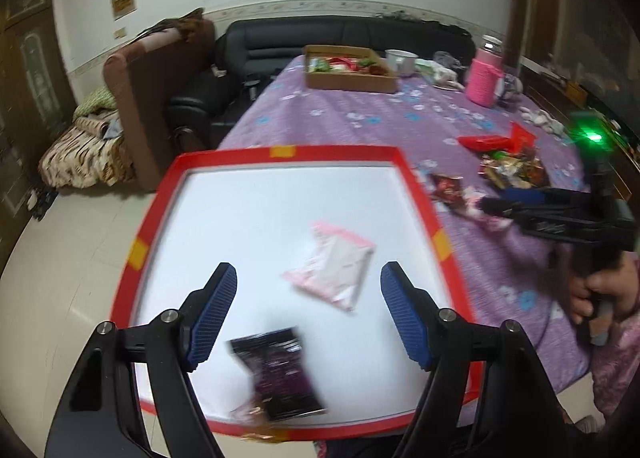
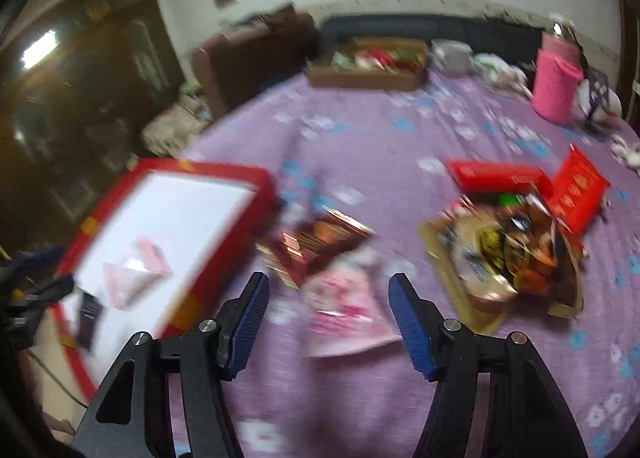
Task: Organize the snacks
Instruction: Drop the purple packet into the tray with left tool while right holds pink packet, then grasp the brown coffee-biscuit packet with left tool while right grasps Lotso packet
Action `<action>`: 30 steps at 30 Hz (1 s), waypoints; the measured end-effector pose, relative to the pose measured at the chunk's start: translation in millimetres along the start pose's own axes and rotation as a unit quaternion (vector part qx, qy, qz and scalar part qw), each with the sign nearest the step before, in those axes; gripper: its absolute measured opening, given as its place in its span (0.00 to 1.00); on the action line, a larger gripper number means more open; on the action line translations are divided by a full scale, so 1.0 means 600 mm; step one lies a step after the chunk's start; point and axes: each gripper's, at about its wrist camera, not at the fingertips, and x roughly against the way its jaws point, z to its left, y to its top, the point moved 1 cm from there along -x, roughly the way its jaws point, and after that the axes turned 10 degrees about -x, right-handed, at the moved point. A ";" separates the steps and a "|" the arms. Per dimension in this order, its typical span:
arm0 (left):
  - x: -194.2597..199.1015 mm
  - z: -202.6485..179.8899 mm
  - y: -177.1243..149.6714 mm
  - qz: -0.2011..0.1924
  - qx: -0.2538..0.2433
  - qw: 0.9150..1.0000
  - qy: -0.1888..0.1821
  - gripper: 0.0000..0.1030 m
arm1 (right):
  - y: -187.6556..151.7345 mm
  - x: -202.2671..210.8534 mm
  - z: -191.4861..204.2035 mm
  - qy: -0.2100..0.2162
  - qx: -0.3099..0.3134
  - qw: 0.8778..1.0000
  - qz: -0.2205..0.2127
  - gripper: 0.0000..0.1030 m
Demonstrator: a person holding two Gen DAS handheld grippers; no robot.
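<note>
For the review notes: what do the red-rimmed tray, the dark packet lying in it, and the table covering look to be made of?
Red-rimmed tray: likely cardboard, a box lid perhaps; flat folded red rim, matte white base. Dark packet: glossy plastic or foil film, judging by its sheen, though blurred. Table covering: soft woven or quilted fabric, purple floral print, matte, draping over the edge.

Left gripper [image 1: 308, 314] angled downward, jaws apart, nothing between; right gripper [image 2: 329, 318] likewise, gripped by a hand [image 1: 604, 290].

White walls, pale tiled floor [image 1: 60, 298], black leather sofa [image 1: 344, 38], brown armchair [image 1: 152, 98], dark wooden door [image 1: 28, 70].
</note>
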 end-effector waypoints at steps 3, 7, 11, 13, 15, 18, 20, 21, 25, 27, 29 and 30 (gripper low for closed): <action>0.000 -0.033 0.021 -0.001 -0.025 1.000 -0.006 0.73 | -0.002 -0.022 0.006 -0.002 0.012 1.000 0.022 0.61; -0.004 -0.063 0.048 -0.002 -0.048 0.999 -0.017 0.73 | -0.003 -0.036 0.017 -0.024 0.025 0.999 0.023 0.45; -0.019 -0.089 0.078 0.002 -0.066 0.997 -0.029 0.73 | -0.016 -0.015 -0.013 -0.020 0.009 1.000 0.022 0.35; -0.033 -0.107 0.094 0.010 -0.081 0.996 -0.034 0.73 | -0.019 -0.004 -0.037 -0.031 0.006 0.999 0.022 0.35; -0.046 -0.133 0.112 0.015 -0.097 0.995 -0.036 0.72 | -0.030 0.016 -0.063 -0.034 -0.001 0.999 0.023 0.35; -0.081 -0.173 0.140 0.030 -0.116 0.992 -0.048 0.73 | -0.052 0.047 -0.103 -0.049 -0.009 0.999 0.019 0.35; -0.112 -0.203 0.154 0.043 -0.133 0.989 -0.052 0.72 | -0.062 0.064 -0.127 -0.059 -0.021 0.998 0.015 0.36; -0.129 -0.217 0.158 0.051 -0.144 0.987 -0.050 0.72 | -0.066 0.072 -0.141 -0.057 -0.032 0.998 0.014 0.36; -0.200 -0.252 0.174 0.086 -0.170 0.981 -0.025 0.72 | -0.073 0.085 -0.162 -0.037 -0.049 0.998 0.005 0.36; -0.230 -0.248 0.174 0.109 -0.162 0.981 -0.010 0.72 | -0.075 0.084 -0.158 -0.043 -0.043 0.998 0.002 0.36; -0.247 -0.241 0.171 0.129 -0.145 0.981 -0.022 0.72 | -0.075 0.083 -0.155 -0.045 -0.040 0.998 0.000 0.37; -0.248 -0.240 0.171 0.128 -0.138 0.982 -0.027 0.71 | -0.075 0.083 -0.158 -0.040 -0.043 0.998 -0.001 0.38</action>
